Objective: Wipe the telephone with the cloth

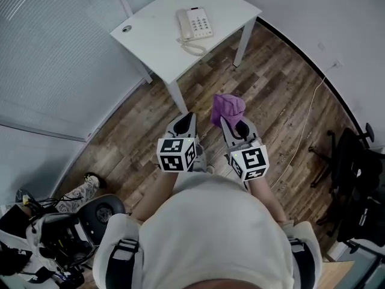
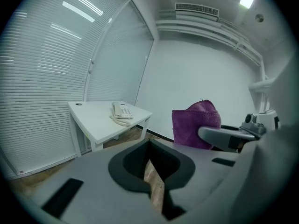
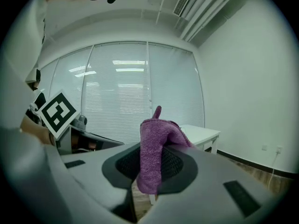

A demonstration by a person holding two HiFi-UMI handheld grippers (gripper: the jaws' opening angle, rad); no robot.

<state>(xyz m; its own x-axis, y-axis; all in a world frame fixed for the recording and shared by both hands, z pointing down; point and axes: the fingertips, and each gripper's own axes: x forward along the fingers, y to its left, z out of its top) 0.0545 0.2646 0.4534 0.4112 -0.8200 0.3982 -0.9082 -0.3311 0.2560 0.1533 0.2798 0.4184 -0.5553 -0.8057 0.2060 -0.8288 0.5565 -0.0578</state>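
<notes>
Here, the right gripper (image 1: 234, 126), under its square-patterned cube (image 1: 249, 162), pinches the cloth (image 1: 227, 108).

The person wears a cream short-sleeved top (image 1: 210, 233). 2 dark straps (image 1: 122, 253) with pale buckles run over the shoulders, 1 per side. The left gripper (image 1: 185, 118) and the right gripper (image 1: 233, 124) each have a smooth grey plastic shell. Each carries 1 white cube (image 1: 176, 154) printed with black square markers. The fingers (image 2: 128, 164) are lined with black pads that form a rounded recess; the right gripper's pads show a fine mesh texture. Black rectangular slots (image 2: 63, 197) sit in each shell.
</notes>
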